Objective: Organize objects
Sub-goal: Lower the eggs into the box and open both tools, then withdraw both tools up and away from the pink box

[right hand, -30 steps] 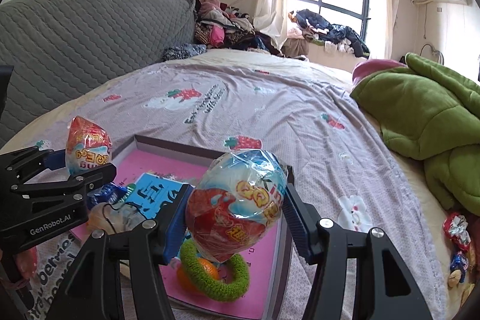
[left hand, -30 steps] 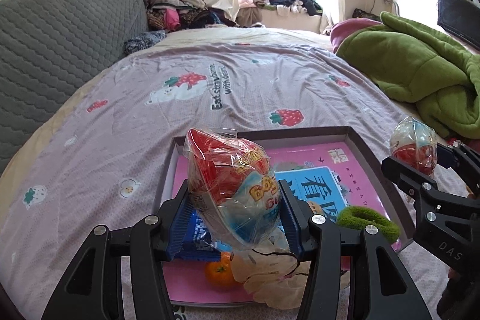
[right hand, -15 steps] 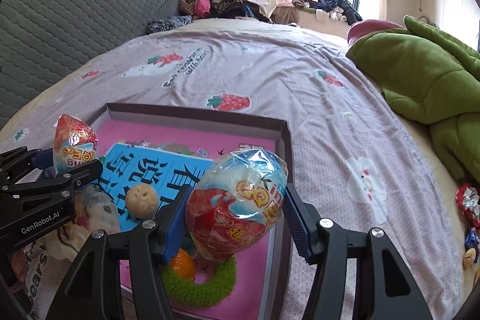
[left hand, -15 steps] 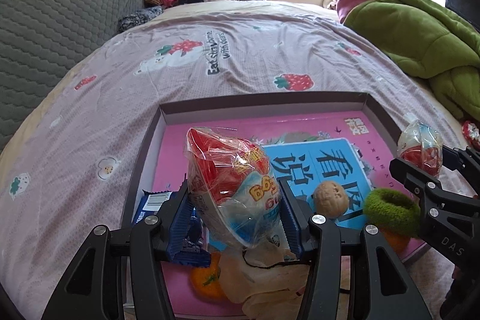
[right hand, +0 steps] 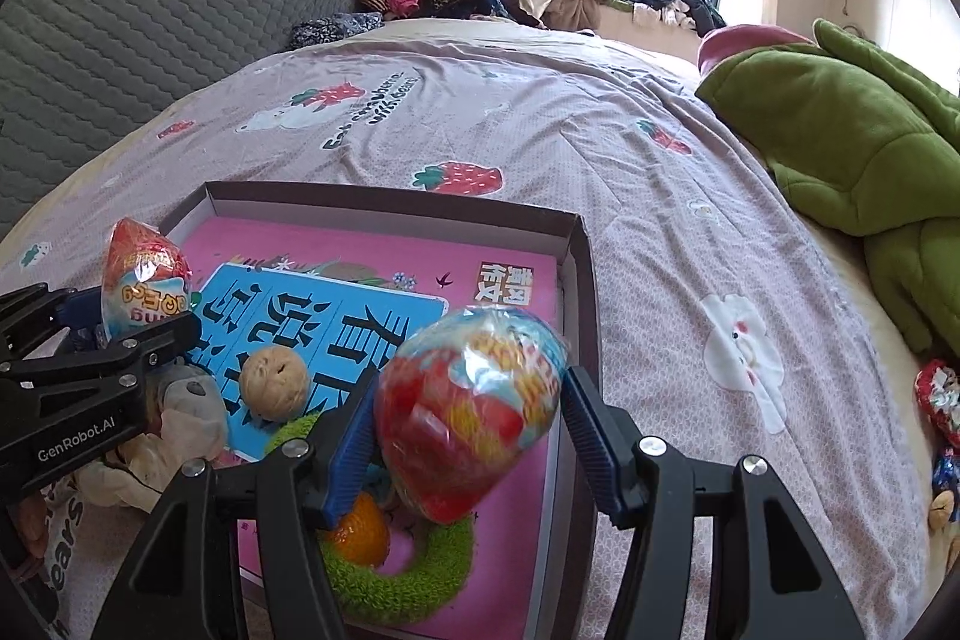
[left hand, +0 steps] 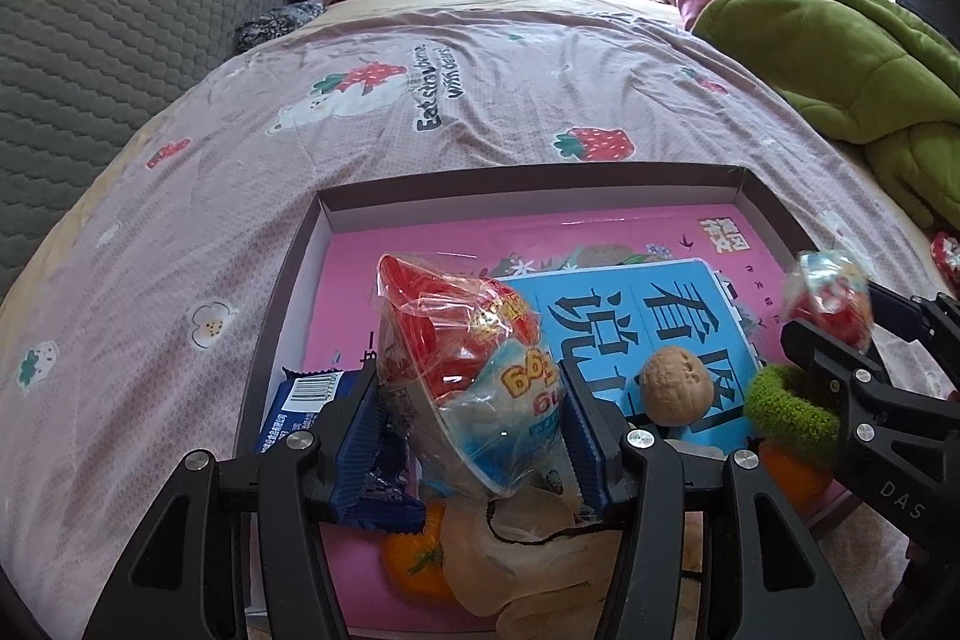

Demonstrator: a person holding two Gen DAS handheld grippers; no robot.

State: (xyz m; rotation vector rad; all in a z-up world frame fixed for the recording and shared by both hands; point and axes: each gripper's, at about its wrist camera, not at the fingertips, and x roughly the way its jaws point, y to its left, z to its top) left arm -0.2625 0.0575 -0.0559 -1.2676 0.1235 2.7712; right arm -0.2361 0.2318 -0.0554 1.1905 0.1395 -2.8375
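My left gripper (left hand: 474,400) is shut on a wrapped red-and-blue toy egg (left hand: 468,370), held over the near left of a shallow dark box (left hand: 528,178) with a pink and blue book inside. My right gripper (right hand: 465,421) has its jaws parted around a second wrapped egg (right hand: 468,400), which looks blurred and tilted; the right pad stands apart from it. This egg is over the box's near right part (right hand: 576,280). Each gripper shows in the other's view, the left gripper (right hand: 120,340) and the right gripper (left hand: 840,334).
In the box lie a walnut (left hand: 675,385), a green fuzzy ring (right hand: 408,574), oranges (left hand: 417,562), a blue snack packet (left hand: 306,400) and a crumpled cloth (left hand: 540,556). A green blanket (left hand: 840,58) lies on the right. Small wrapped items (right hand: 939,400) lie on the bed, right of the box.
Both grippers moved forward and tipped down over the box. The right gripper's jaws have parted, and its egg now looks blurred and tilted between them.
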